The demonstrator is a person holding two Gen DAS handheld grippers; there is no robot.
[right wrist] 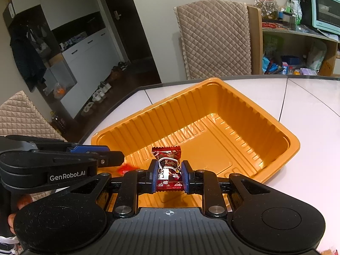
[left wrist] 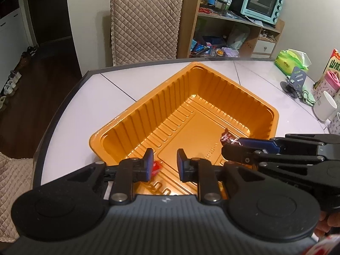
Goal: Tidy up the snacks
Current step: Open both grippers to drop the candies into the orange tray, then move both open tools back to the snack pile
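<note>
pinching glossy crinkled candy (right wrist: 168, 170) over ribbed tray (right wrist: 212, 108)

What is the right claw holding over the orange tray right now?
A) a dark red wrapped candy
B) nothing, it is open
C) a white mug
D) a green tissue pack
A: in the right wrist view the right claw is shut on a dark red wrapped candy, pinched between its blue pads above the orange tray.
</note>
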